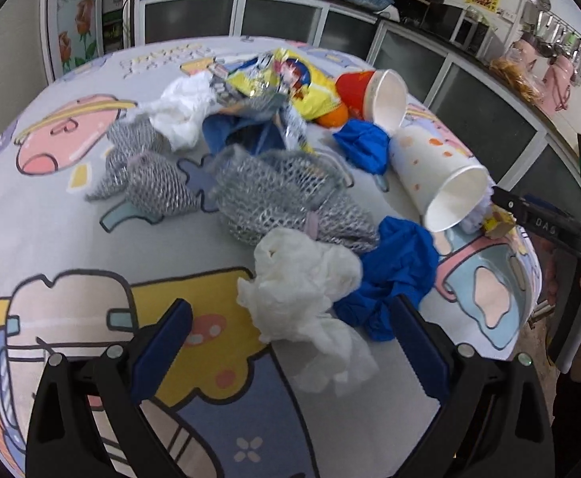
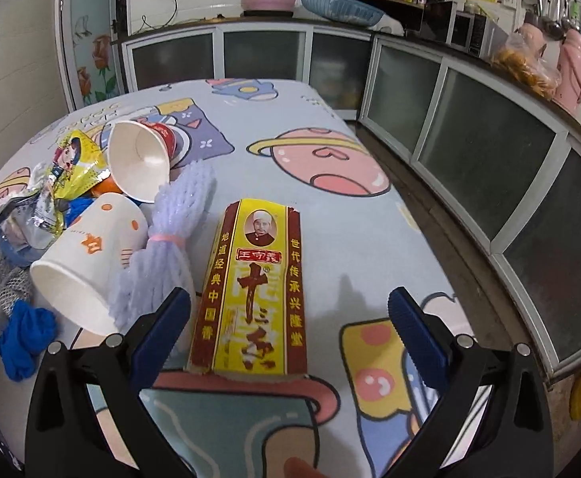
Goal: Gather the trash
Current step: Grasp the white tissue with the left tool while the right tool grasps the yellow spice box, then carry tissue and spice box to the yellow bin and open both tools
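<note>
Trash lies scattered across the counter (image 1: 51,235), so we bring each pair of tongs low and released over one piece. Our left tongs (image 1: 290,342) straddle a crumpled white tissue (image 1: 302,290) just beside a blue glove (image 1: 394,275). Our right tongs (image 2: 290,334) gape around the near end of a yellow spice box (image 2: 256,290), lined up along it, probably for a sideways pinch.

table (image 2: 330,127): cartoon cloth | cups (image 2: 91,263), box (image 2: 254,286), wrappers (image 1: 286,79), tissues (image 1: 302,279)
</note>
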The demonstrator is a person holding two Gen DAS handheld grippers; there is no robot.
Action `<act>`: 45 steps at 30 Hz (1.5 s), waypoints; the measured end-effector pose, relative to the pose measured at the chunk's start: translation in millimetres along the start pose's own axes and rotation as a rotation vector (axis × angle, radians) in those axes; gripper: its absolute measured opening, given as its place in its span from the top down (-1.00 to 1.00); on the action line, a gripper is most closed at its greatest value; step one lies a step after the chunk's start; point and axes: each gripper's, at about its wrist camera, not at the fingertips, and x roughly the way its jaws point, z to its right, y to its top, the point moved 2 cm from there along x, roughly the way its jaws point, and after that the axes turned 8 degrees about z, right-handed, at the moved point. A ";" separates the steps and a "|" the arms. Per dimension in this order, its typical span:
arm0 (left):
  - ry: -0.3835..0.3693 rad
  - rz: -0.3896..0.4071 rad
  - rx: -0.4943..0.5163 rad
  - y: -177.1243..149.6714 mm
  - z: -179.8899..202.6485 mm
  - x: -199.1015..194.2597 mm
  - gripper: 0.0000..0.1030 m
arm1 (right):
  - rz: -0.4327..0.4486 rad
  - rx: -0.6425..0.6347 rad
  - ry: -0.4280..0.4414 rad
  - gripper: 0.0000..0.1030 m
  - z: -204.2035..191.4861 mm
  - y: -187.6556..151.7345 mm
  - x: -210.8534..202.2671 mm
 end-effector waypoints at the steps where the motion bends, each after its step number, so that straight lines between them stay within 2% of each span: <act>1: -0.003 -0.002 -0.010 -1.0 -0.7 2.3 -0.85 | -0.009 0.001 0.001 -0.85 -0.8 0.0 3.7; 4: -0.017 0.005 -0.033 0.1 -3.3 4.2 -0.84 | -0.045 0.023 0.022 -0.85 0.3 -0.3 15.0; 6: -0.027 0.011 -0.065 2.7 -9.5 3.8 -0.69 | -0.068 0.046 0.038 -0.80 2.0 -0.5 20.2; 7: -0.030 0.011 -0.075 3.1 -11.9 3.7 -0.66 | -0.077 0.056 0.041 -0.65 3.0 -0.6 22.0; 8: -0.031 0.009 -0.077 2.5 -12.4 3.8 -0.56 | -0.085 0.061 0.042 -0.52 3.4 -0.9 23.5; 11: -0.020 0.013 -0.055 2.8 -13.8 5.4 -0.27 | -0.109 0.049 0.042 -0.39 0.9 -2.4 28.3; 12: -0.025 0.013 -0.052 3.3 -14.3 6.0 -0.10 | -0.115 0.043 0.044 -0.34 -1.0 -3.1 29.6; 13: -0.032 0.015 -0.052 3.6 -14.0 6.9 0.04 | -0.121 0.040 0.047 -0.15 -3.1 -3.6 30.6; 14: -0.063 0.010 -0.065 4.3 -14.1 7.7 0.38 | -0.127 0.036 0.046 -0.01 -4.7 -3.9 30.9; 18: -0.080 0.021 -0.091 8.3 -15.0 5.7 0.47 | -0.133 0.039 0.045 0.10 -7.2 -2.0 28.0; 22: -0.119 0.030 -0.129 8.3 -21.2 -2.8 0.48 | -0.110 0.063 0.044 0.14 -4.0 0.2 16.8; 34: -0.158 0.140 -0.091 4.2 -21.9 -57.2 0.48 | -0.028 0.089 0.066 0.14 6.1 -1.1 -42.4; 40: -0.234 0.145 0.000 -8.4 15.6 -68.5 0.47 | 0.002 0.113 0.073 0.14 26.2 -24.0 -92.4; 45: -0.351 0.113 0.131 -24.8 81.6 -66.7 0.47 | 0.039 0.137 0.029 0.14 62.8 -61.9 -151.9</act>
